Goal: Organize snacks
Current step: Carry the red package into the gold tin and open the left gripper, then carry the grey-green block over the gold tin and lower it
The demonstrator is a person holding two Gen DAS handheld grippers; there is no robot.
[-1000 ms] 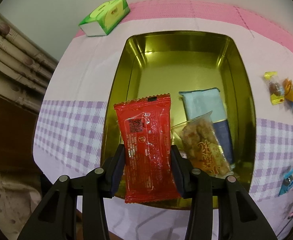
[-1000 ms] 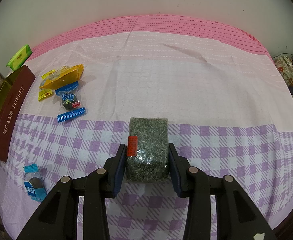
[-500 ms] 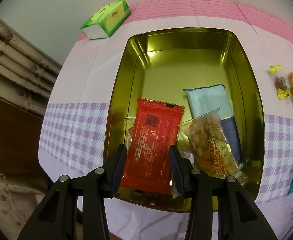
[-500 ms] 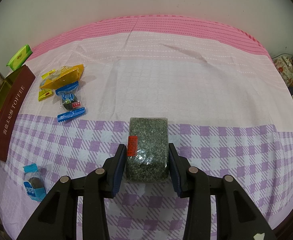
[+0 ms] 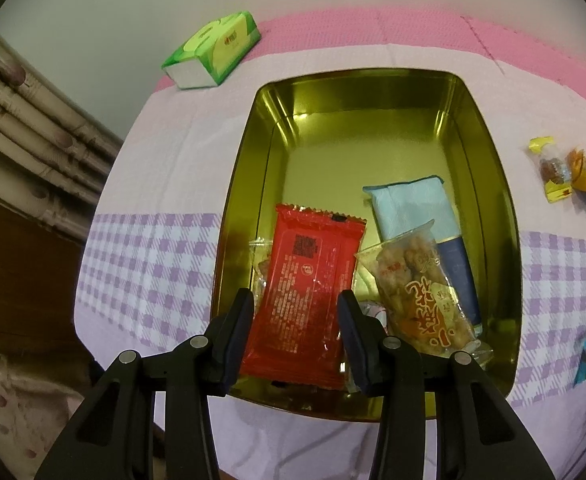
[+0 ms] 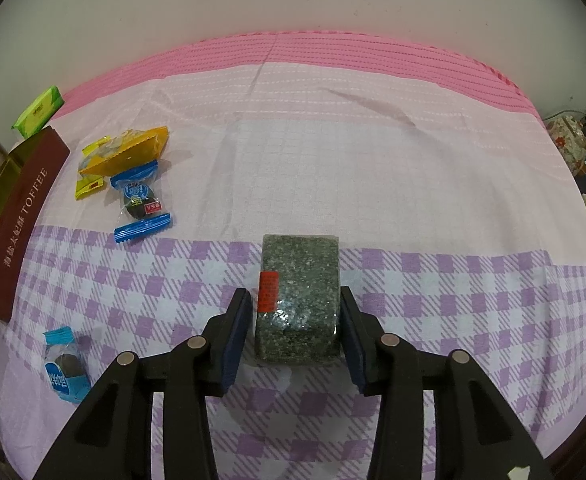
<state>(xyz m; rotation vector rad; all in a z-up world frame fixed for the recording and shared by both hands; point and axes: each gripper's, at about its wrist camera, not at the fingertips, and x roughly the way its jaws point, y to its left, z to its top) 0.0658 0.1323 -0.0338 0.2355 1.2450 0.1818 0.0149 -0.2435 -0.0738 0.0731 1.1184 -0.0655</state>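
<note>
My left gripper [image 5: 296,298] is shut on a red snack packet [image 5: 309,288], which hangs low inside the open gold tin [image 5: 357,80], at its near end. Beside it in the tin lie a clear pack of fried snacks [image 5: 413,284] and a light blue packet [image 5: 409,204]. My right gripper [image 6: 295,296] straddles a dark green speckled block [image 6: 299,280] that rests on the checked cloth. Its jaws are opening: a thin gap shows at the left pad, and the right pad sits at the block's edge.
A green tissue pack [image 5: 213,54] lies beyond the tin. Loose on the cloth are a yellow-orange packet [image 6: 129,148], a blue-wrapped candy [image 6: 139,200] and a light blue candy [image 6: 63,366]. The tin's maroon side [image 6: 17,232] is at the left of the right wrist view.
The left gripper has lowered the red packet from above the tin down into it. The right jaws have parted slightly from the green block, which has not moved.
</note>
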